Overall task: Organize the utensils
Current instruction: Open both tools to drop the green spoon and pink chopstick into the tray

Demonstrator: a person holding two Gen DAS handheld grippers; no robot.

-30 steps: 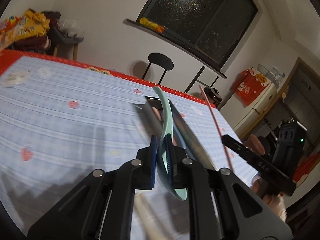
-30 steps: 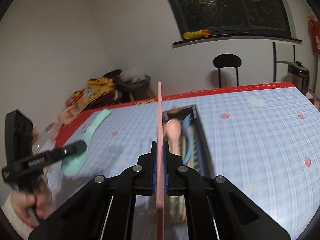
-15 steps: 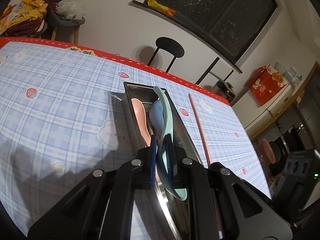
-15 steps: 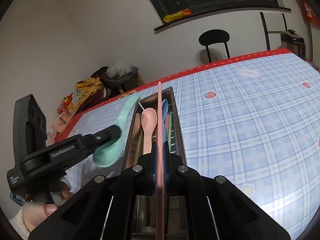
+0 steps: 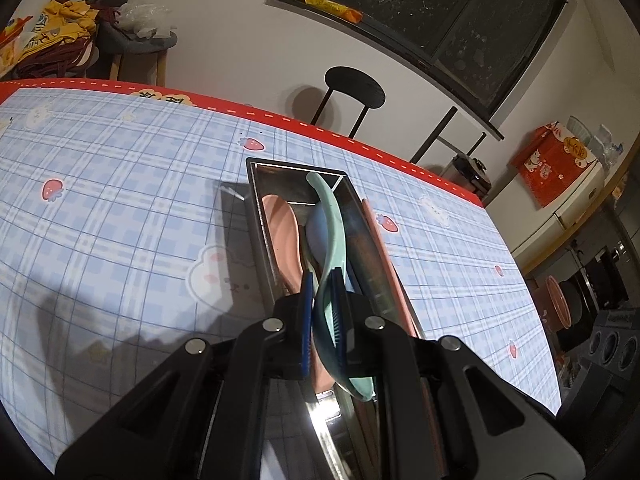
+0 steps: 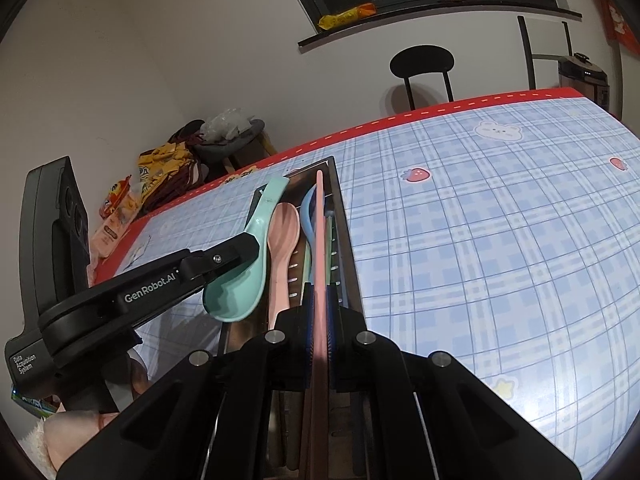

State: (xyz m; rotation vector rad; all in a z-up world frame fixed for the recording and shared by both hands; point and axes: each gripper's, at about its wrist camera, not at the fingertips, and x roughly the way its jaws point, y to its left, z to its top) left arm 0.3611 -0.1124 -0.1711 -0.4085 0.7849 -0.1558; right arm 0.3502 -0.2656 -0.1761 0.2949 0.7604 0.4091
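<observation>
Your left gripper point(image 5: 322, 312) has its jaws clamped on the mint-green spoon point(image 5: 332, 232), blue pads pinching the handle close to the bowl, and you're holding it right over the metal tray point(image 5: 256, 208). From the right wrist view that spoon point(image 6: 244, 268) hangs with its bowl low and near you, its handle angling up toward the tray's far left corner, the left gripper point(image 6: 236, 254) reaching in from the side. Your right gripper point(image 6: 318, 316) is closed tight on the pink chopstick point(image 6: 319, 240), which runs straight ahead along the length of the tray point(image 6: 348, 248), above its right half. Down in the tray you've got a pink spoon point(image 6: 282, 240) lying lengthwise, bowl toward the far end, and beside it a light blue spoon point(image 6: 307, 216), partly hidden behind the chopstick. From the left wrist view the pink spoon point(image 5: 284, 236) sits to the left of the light blue spoon point(image 5: 318, 236), with the chopstick point(image 5: 378, 248) showing along the tray's right wall. The tray sits on the tabletop point(image 6: 500, 240), covered in a blue plaid cloth with strawberries and a red border. Beyond the far edge there's a black chair point(image 6: 422, 66) against the wall.
</observation>
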